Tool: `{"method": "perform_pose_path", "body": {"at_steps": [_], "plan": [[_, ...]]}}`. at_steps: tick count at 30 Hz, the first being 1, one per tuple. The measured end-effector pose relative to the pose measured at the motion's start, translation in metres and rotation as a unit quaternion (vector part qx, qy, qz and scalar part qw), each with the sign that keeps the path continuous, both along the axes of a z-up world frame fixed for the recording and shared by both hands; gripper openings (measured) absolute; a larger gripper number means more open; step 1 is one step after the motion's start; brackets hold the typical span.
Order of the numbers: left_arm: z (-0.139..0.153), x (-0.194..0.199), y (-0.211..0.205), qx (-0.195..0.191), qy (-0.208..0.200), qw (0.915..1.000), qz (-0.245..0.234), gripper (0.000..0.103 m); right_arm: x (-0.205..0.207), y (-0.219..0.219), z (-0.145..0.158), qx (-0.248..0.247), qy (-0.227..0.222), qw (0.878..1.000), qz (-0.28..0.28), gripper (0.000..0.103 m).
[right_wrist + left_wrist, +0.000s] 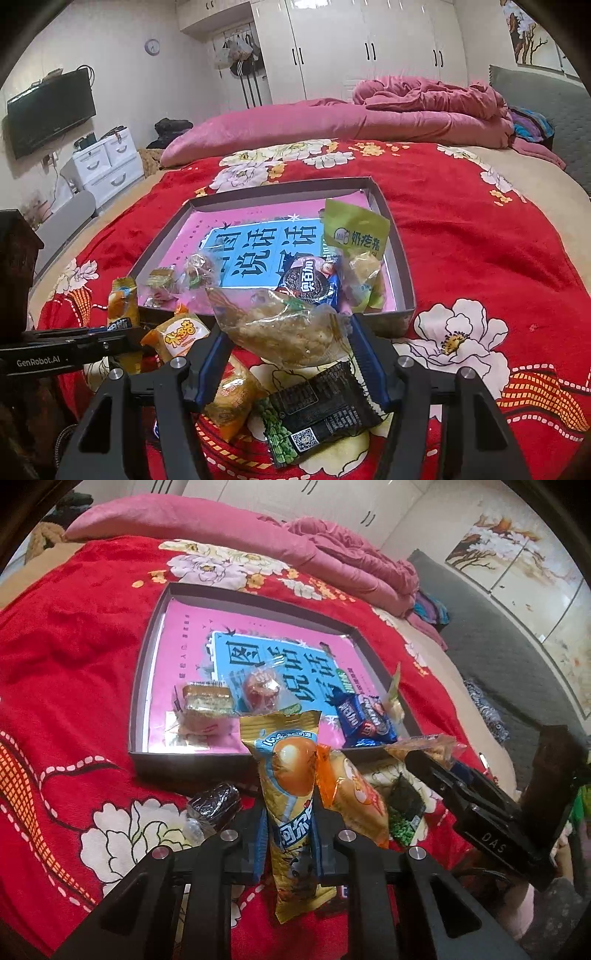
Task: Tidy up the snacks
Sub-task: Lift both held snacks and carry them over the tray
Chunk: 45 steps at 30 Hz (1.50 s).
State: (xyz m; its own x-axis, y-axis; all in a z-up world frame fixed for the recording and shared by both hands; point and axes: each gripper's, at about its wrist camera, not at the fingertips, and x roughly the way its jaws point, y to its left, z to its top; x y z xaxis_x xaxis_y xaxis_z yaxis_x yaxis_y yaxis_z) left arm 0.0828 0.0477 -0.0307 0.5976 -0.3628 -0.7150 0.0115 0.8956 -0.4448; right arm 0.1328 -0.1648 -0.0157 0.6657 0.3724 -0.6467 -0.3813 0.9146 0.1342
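My left gripper [290, 823] is shut on a tall gold egg-picture snack packet [291, 775], held upright just in front of the shallow grey box [192, 755]. My right gripper [291, 343] is shut on a clear packet of brownish snack [288, 328], lifted near the box's front wall [404, 314]. In the box lie a wrapped cake slice [207, 701], a round pastry [260, 690], blue cookie packets [365, 720] and a green packet [354, 229]. On the red bedspread lie an orange packet [181, 336], a green-black pea packet [317, 417] and a dark wrapped brownie [214, 805].
The box rests on a red floral bedspread [480, 240]. A pink quilt [406, 110] is heaped at the far side, with a grey headboard [535, 92] to the right. A white drawer unit [107, 166] and a wall television [48, 110] stand beyond the bed's left edge.
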Motion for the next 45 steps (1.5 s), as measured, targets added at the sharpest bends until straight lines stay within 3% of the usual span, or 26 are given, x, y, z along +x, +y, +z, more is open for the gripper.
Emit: {"method": "perform_pose_path", "body": {"at_steps": [11,25,40,45], "plan": [[0.015,-0.003,0.019,-0.021,-0.037,0.9990,0.016,0.019,0.000,-0.002,0.004,0.004,-0.005,1.000,-0.004,0.063],[0.027,0.003,0.075,-0.022,-0.072,0.9913,0.108,0.019,0.000,-0.005,0.005,0.009,-0.005,1.000,-0.009,0.063],[0.032,0.021,0.081,0.011,-0.100,0.9878,0.119,0.019,0.002,-0.004,0.010,0.011,-0.009,1.000,-0.012,0.063],[0.036,0.025,0.071,0.043,-0.120,0.9856,0.111,0.019,0.004,-0.001,0.010,0.010,-0.010,1.000,-0.010,0.063]]}}
